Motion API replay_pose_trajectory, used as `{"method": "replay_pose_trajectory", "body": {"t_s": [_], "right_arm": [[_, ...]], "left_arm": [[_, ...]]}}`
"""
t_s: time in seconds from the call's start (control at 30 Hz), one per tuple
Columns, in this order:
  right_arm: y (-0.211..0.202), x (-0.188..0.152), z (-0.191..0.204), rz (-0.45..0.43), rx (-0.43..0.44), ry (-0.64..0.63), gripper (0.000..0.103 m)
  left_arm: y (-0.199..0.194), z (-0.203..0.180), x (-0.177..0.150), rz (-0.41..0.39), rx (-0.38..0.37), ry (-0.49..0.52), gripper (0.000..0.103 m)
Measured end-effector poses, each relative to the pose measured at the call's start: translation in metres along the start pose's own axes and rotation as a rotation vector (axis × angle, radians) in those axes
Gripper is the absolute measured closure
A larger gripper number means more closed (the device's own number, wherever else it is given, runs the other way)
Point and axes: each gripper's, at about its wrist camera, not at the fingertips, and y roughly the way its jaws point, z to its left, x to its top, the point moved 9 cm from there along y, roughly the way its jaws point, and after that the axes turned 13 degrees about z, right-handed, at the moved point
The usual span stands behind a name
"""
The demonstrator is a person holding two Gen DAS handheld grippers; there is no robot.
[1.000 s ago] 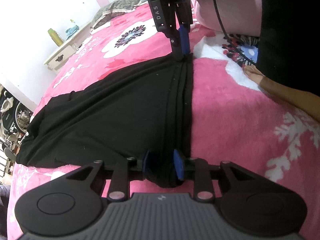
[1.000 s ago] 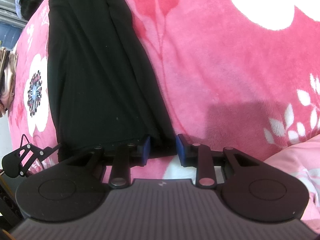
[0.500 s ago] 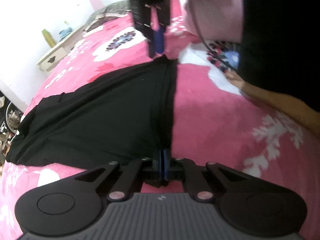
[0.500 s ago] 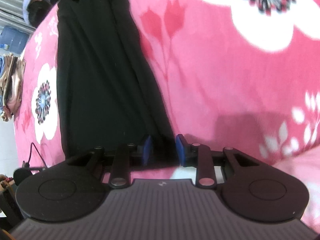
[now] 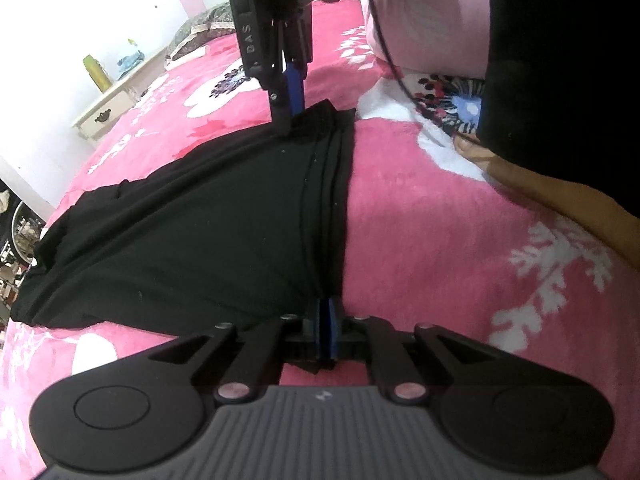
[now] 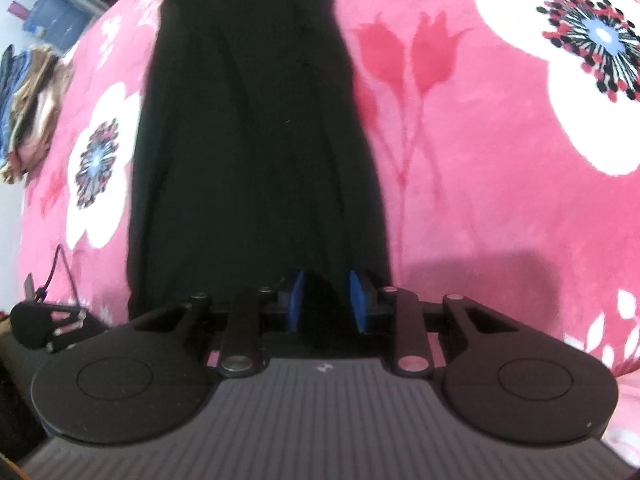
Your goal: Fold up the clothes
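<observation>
A black garment (image 5: pixel 200 240) lies flat on a pink flowered blanket (image 5: pixel 440 240), with its folded edge running from near to far. My left gripper (image 5: pixel 324 328) is shut on the near corner of that edge, blue pads pressed together over the cloth. In the left wrist view my right gripper (image 5: pixel 294 112) stands tip-down on the far corner, where the cloth bunches up. In the right wrist view the garment (image 6: pixel 248 140) stretches away from my right gripper (image 6: pixel 327 300). Its blue pads are apart, with black cloth filling the gap.
A person's forearm (image 5: pixel 560 204) rests on the blanket at the right, beside dark clothing. A pink pillow (image 5: pixel 432 20) lies at the far right. A white nightstand (image 5: pixel 104 112) with a green bottle (image 5: pixel 95 73) stands beyond the bed. Clothes pile (image 6: pixel 28 108) sits off the bed's edge.
My left gripper went from open around the near corner to shut on it. The right gripper's pads kept their gap, and the cloth now fills it and bunches at its tips.
</observation>
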Motion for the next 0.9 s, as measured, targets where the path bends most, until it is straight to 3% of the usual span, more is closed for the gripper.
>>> {"method": "replay_pose_trajectory", "body": {"t_s": [0.13, 0.23, 0.27, 0.33, 0.4, 0.53, 0.7, 0.9], "right_arm": [[0.001, 0.004, -0.01, -0.008, -0.014, 0.044, 0.077], [0.007, 0.001, -0.013, 0.016, 0.035, 0.069, 0.078], [0.009, -0.002, -0.011, 0.028, 0.05, 0.067, 0.079], [0.009, -0.007, -0.009, 0.038, 0.04, 0.054, 0.096], [0.004, -0.01, -0.01, 0.032, 0.016, 0.052, 0.101], [-0.006, -0.017, -0.016, 0.019, -0.031, 0.066, 0.102], [-0.012, -0.027, -0.021, 0.033, -0.054, 0.078, 0.103], [-0.013, -0.029, -0.027, 0.043, -0.072, 0.092, 0.103]], "left_arm": [[0.002, 0.002, -0.001, 0.004, 0.014, -0.006, 0.085], [0.003, 0.003, -0.001, 0.006, 0.02, -0.003, 0.083], [0.003, 0.003, -0.001, 0.006, 0.018, -0.006, 0.083], [0.002, 0.003, -0.002, 0.002, 0.016, -0.01, 0.083], [0.001, 0.004, -0.002, -0.002, 0.007, -0.02, 0.086], [0.0, 0.007, -0.003, 0.0, -0.007, -0.037, 0.089], [0.001, 0.007, -0.001, 0.007, 0.001, -0.026, 0.083], [0.002, 0.01, 0.002, 0.003, -0.013, -0.031, 0.083]]}}
